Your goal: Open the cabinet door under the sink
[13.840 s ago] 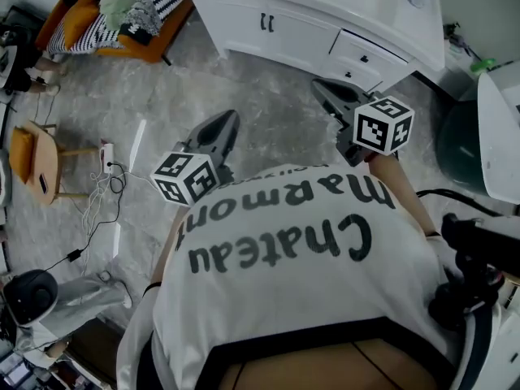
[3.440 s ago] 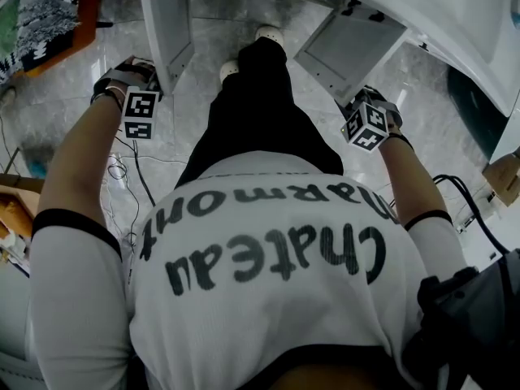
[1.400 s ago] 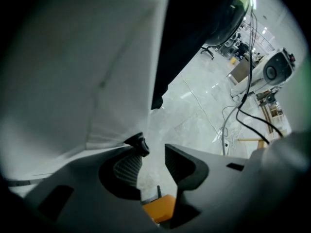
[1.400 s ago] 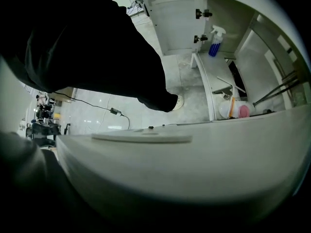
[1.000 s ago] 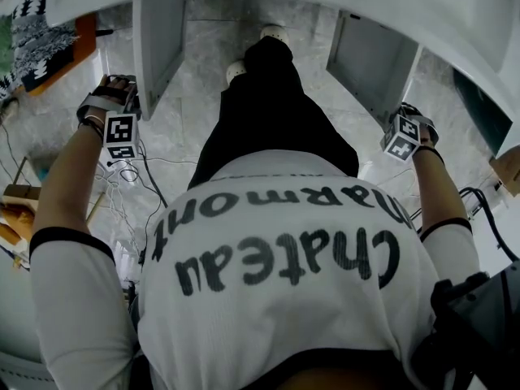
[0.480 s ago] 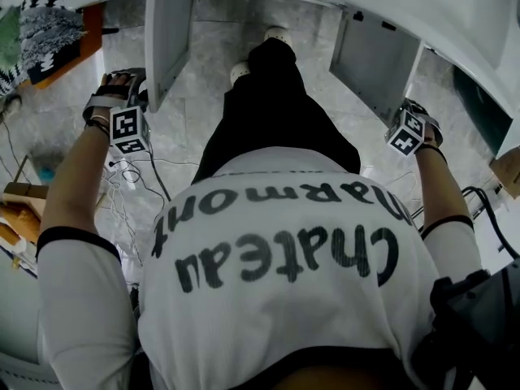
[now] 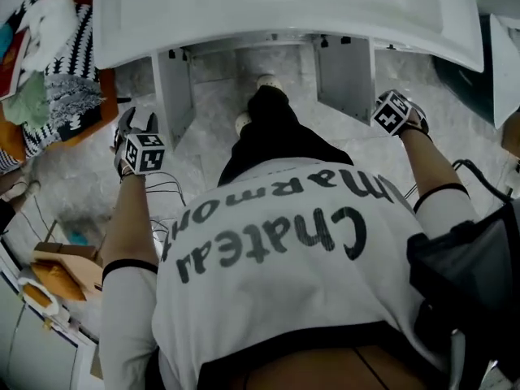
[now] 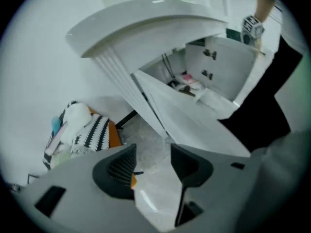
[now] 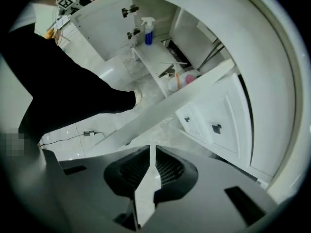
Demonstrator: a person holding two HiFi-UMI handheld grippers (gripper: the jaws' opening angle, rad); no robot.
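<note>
The white vanity (image 7: 276,6) under the sink has both cabinet doors swung wide: the left door (image 7: 173,96) and the right door (image 7: 345,75). My left gripper (image 7: 135,122) hangs just left of the left door and touches nothing. In the left gripper view its jaws (image 8: 153,152) are open and still widening over bare floor, with the left door's edge (image 8: 194,125) ahead. The right gripper's marker cube (image 7: 392,111) sits beside the right door. In the right gripper view its jaws (image 9: 152,152) are closing to a narrow slit with nothing between them.
The person's black-trousered legs (image 7: 272,132) stand between the doors. Inside the cabinet are a spray bottle (image 9: 148,30) and small items (image 9: 177,79). Drawers (image 9: 214,125) lie right of the right door. An orange seat with striped cloth (image 7: 69,96) and floor cables (image 7: 162,189) lie at the left.
Both hands have come off the door edges and drawn back and up. The left gripper has rolled. The doors stay wide open, and the head view now shows the whole vanity top.
</note>
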